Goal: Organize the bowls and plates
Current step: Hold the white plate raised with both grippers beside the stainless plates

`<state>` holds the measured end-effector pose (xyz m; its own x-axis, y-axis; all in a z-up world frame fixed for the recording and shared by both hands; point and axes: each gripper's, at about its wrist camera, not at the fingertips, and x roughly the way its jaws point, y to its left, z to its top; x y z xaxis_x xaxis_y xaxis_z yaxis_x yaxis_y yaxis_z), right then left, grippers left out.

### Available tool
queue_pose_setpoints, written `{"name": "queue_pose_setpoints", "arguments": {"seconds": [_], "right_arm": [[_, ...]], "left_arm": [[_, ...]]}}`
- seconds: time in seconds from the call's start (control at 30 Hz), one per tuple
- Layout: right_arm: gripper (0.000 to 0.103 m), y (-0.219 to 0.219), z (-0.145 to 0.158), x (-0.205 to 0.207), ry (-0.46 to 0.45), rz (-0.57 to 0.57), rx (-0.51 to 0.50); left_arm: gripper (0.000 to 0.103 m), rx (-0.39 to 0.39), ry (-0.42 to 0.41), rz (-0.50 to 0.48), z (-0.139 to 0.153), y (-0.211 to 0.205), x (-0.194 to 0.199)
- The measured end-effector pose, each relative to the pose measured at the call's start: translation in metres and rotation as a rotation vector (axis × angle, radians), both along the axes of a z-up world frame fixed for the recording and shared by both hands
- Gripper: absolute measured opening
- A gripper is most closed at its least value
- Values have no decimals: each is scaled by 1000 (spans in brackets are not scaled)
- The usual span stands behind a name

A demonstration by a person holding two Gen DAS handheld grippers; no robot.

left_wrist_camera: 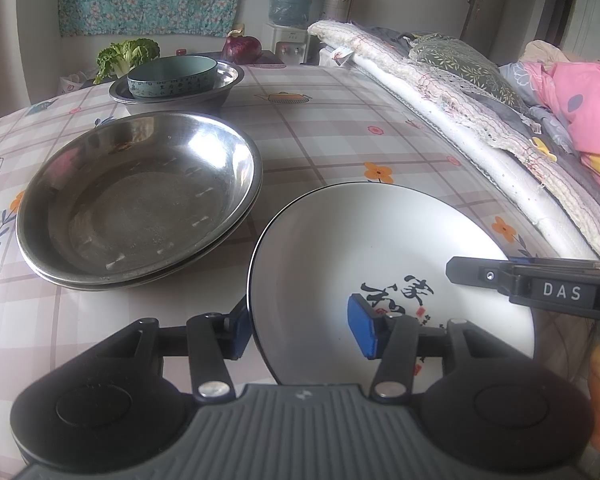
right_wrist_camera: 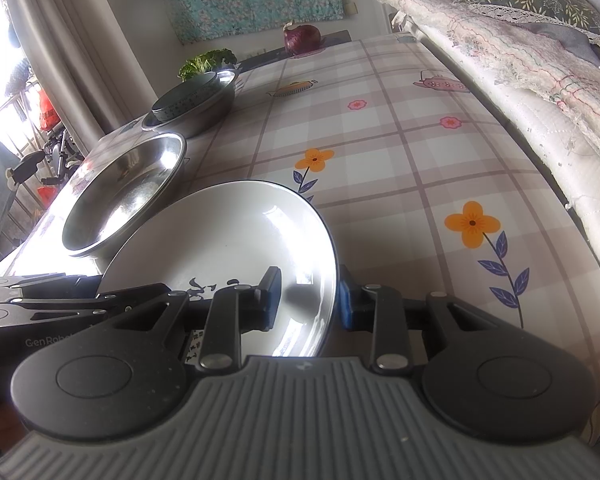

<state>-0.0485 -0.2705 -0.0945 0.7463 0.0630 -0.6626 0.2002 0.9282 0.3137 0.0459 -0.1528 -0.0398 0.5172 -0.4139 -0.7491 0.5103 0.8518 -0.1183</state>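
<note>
A white ceramic plate (left_wrist_camera: 380, 248) with black calligraphy sits at the table's near edge. My left gripper (left_wrist_camera: 300, 326) straddles its left rim with a wide gap between the pads, one blue pad (left_wrist_camera: 362, 326) inside, the other outside. My right gripper (right_wrist_camera: 308, 300) straddles the plate's (right_wrist_camera: 228, 236) right rim, pads close on either side of it. The right gripper also shows in the left wrist view (left_wrist_camera: 540, 284), reaching in from the right. Two stacked steel plates (left_wrist_camera: 140, 196) lie to the left. Farther back a teal bowl (left_wrist_camera: 172, 76) sits in a steel basin (left_wrist_camera: 220, 84).
The table has a checked floral cloth (left_wrist_camera: 340, 128). A red onion (left_wrist_camera: 242, 48) and leafy greens (left_wrist_camera: 126, 54) lie at the far end. Folded bedding (left_wrist_camera: 480, 92) borders the right side. A water dispenser (left_wrist_camera: 292, 0) stands behind.
</note>
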Motion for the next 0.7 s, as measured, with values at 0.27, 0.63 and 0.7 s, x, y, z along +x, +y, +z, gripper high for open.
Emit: {"name": "queue_pose_setpoints", "arguments": {"seconds": [0.27,0.63,0.7], "right_arm": [[31,-4,1,6,-1,16,16],[31,-23,2,36,-12,27,69],[31,-25,3,27,-16,15,86]], "left_arm": [[54,26,19,-2,4,-6,-2],[50,63,-6,-1,5,-3,-2],[53,71,-5,3,4,-3,2]]}}
